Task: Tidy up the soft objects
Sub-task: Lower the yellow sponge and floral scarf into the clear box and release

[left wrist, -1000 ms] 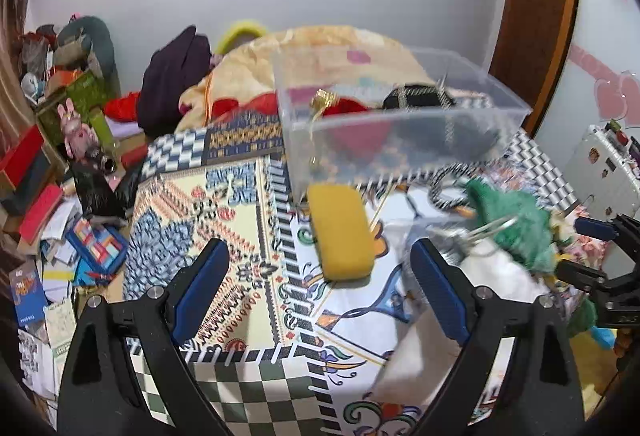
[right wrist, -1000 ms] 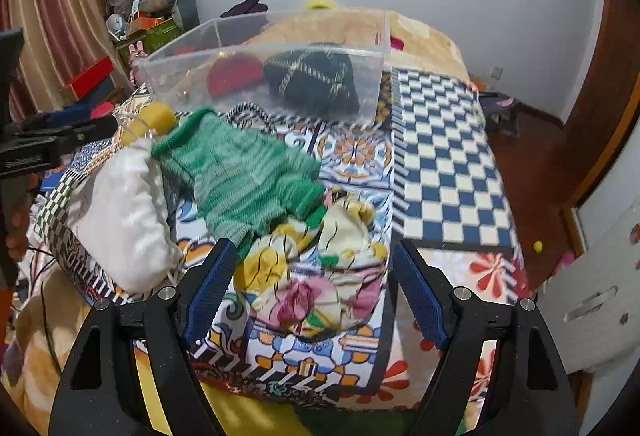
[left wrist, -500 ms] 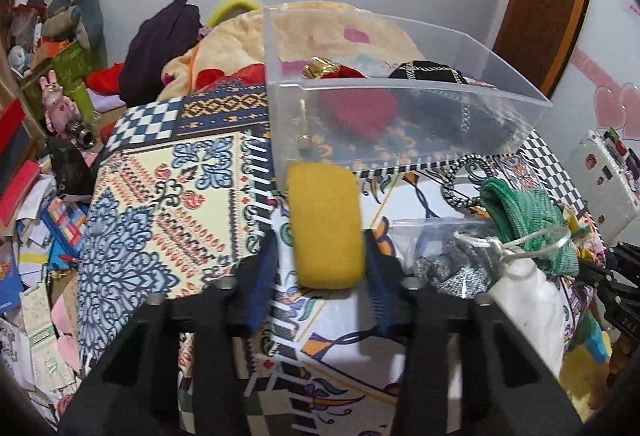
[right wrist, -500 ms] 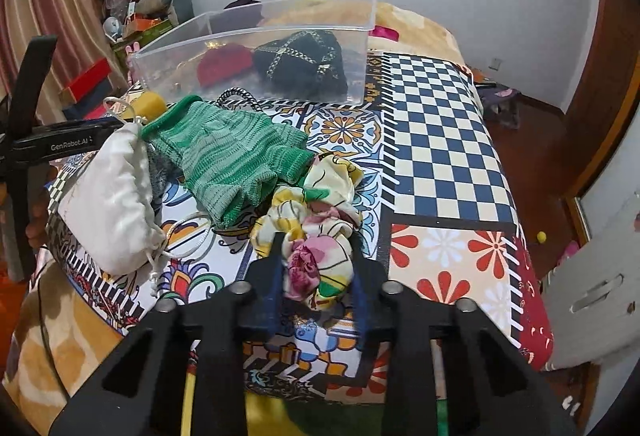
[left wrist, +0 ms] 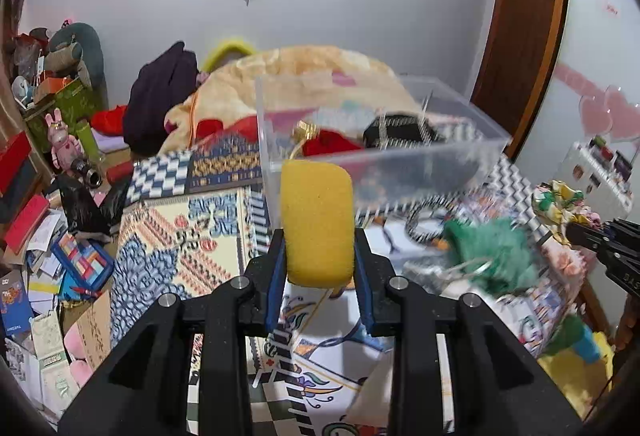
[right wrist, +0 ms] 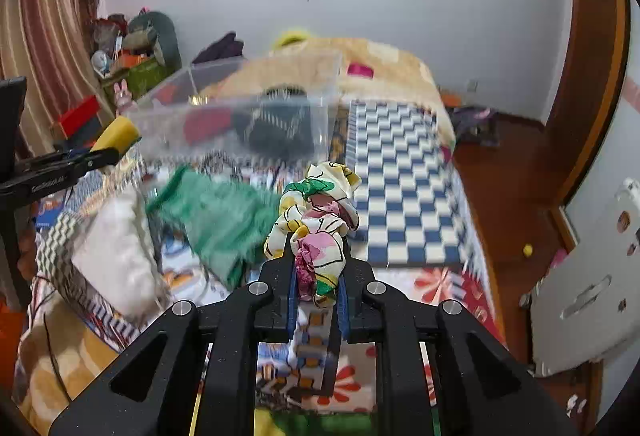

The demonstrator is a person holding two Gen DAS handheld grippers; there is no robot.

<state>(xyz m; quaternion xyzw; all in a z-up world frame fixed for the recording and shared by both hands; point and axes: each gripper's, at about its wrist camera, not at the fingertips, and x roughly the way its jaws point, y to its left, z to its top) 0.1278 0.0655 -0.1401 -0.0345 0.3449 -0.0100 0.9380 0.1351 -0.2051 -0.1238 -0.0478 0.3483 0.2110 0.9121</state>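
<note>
My left gripper [left wrist: 319, 272] is shut on a yellow sponge [left wrist: 317, 222] and holds it up in front of the clear plastic bin [left wrist: 400, 162]. The bin holds a red soft thing [left wrist: 332, 144] and a black knitted one [left wrist: 400, 130]. My right gripper [right wrist: 317, 276] is shut on a floral cloth [right wrist: 316, 220], lifted above the bed. The bin [right wrist: 248, 116] stands ahead of it. A green knitted piece [right wrist: 224, 216] and a white pouch [right wrist: 120, 256] lie on the bed to its left. The left gripper with the sponge [right wrist: 118, 136] shows at far left.
The patterned bedspread [left wrist: 180, 236] covers the bed. A heap of blankets and clothes [left wrist: 224, 92] lies behind the bin. Cluttered boxes and toys [left wrist: 48, 196] fill the floor on the left. A wooden door [right wrist: 592, 76] and a white cabinet [right wrist: 592, 276] stand on the right.
Both grippers closed from open: the left on the yellow sponge, the right on the floral cloth. Both have since lifted their objects off the bed.
</note>
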